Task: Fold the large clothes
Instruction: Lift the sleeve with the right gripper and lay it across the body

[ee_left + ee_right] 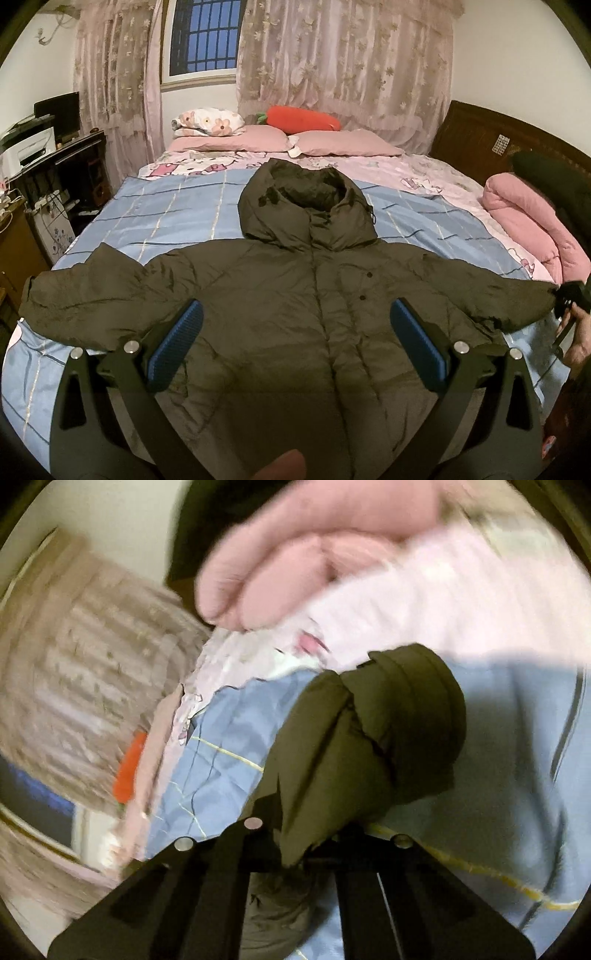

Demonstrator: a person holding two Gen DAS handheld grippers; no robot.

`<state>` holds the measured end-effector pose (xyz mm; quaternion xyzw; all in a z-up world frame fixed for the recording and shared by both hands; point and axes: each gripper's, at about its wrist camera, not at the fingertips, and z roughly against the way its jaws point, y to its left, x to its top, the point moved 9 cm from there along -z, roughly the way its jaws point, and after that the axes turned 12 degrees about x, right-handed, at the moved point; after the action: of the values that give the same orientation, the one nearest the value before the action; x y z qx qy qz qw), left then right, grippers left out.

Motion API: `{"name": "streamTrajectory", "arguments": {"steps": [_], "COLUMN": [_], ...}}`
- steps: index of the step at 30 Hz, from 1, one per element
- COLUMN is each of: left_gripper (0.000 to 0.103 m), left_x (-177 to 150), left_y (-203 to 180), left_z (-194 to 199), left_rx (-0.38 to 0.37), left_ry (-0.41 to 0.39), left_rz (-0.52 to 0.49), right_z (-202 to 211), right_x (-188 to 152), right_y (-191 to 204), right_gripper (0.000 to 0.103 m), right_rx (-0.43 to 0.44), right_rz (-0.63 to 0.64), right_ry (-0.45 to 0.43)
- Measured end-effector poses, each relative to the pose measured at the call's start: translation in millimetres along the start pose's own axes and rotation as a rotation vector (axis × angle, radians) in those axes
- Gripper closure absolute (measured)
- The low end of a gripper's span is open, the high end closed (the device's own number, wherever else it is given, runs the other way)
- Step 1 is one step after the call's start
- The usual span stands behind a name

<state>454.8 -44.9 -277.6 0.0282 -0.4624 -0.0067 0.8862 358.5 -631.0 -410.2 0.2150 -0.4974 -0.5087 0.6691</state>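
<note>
Item: dark olive hooded puffer jacket (295, 302), quilted, matte, snap studs down the placket; no legible label. It lies face up on the bed (110, 221), sleeves spread, hood beyond the left tool (295, 350). Left tool: 2 blue ribbed pads (186, 343) wide apart, holding nothing, hovering above the jacket's lower body. Right tool (295, 834): closed on the jacket's sleeve cuff (369, 738), the fabric bunched ahead of it; the view is blurred, so the contact seems firm only. Bedding: blue checked cover, pink cartoon-print sheet (388, 170), 2 pink pillows (343, 144), a red carrot-shaped cushion (303, 119) far ahead.
</note>
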Motion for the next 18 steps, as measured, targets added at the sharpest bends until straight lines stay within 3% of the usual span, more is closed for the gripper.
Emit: {"name": "streamTrajectory", "arguments": {"steps": [6,11,18], "left_gripper": [0.002,0.002,0.002], "left_x": [10,23,31], "left_y": [14,38,69], "left_z": [11,23,35], "left_rx": [-0.009,0.002,0.018], "left_ry": [-0.025,-0.048,-0.064], "left_rz": [0.029,0.075,0.116], "right_z": [11,25,43], "right_x": [22,17,-59], "right_y": [87,179,329], "right_gripper": [0.099,0.099,0.099], "right_rx": [-0.043,-0.027,0.081], "right_rz": [0.294,0.518,0.928], "right_ry": [-0.032,-0.070,-0.078]}}
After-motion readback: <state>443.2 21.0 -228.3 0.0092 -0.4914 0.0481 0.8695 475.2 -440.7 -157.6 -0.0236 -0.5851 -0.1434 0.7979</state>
